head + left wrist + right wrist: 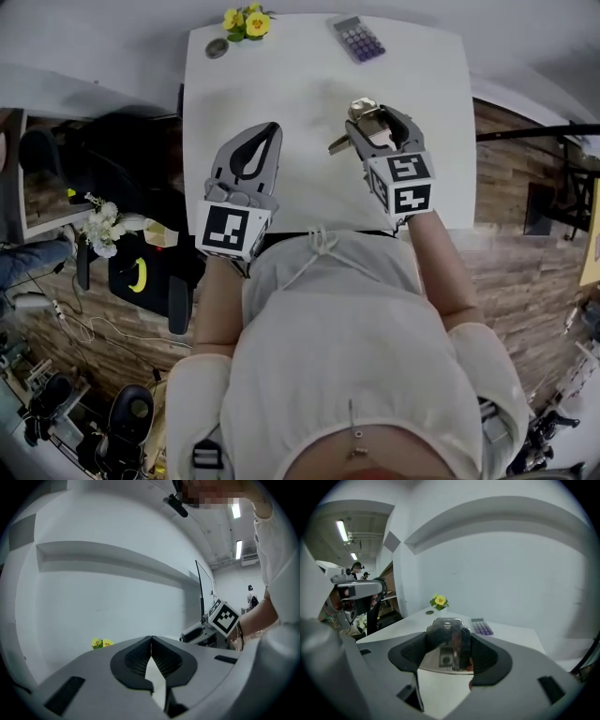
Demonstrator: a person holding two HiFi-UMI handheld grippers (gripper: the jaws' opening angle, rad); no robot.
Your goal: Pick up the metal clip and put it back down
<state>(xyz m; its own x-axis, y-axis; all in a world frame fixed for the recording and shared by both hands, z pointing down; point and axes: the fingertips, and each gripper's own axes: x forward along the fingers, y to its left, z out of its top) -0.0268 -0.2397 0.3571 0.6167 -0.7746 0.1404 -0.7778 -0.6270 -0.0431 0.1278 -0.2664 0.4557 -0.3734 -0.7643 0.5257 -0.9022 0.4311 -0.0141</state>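
Observation:
A shiny metal clip (359,125) sits between the jaws of my right gripper (371,118), which is shut on it above the white table (281,75). In the right gripper view the clip (449,644) fills the gap between the black pads, handles pointing forward. My left gripper (265,139) hovers over the table's left half, jaws shut with nothing between them; in the left gripper view its tips (151,641) meet and point level at the wall.
A small pot of yellow flowers (247,22), a round dark disc (217,48) and a purple calculator (358,37) lie along the table's far edge. A black chair (112,150) and clutter stand left of the table. A wall rises beyond the table.

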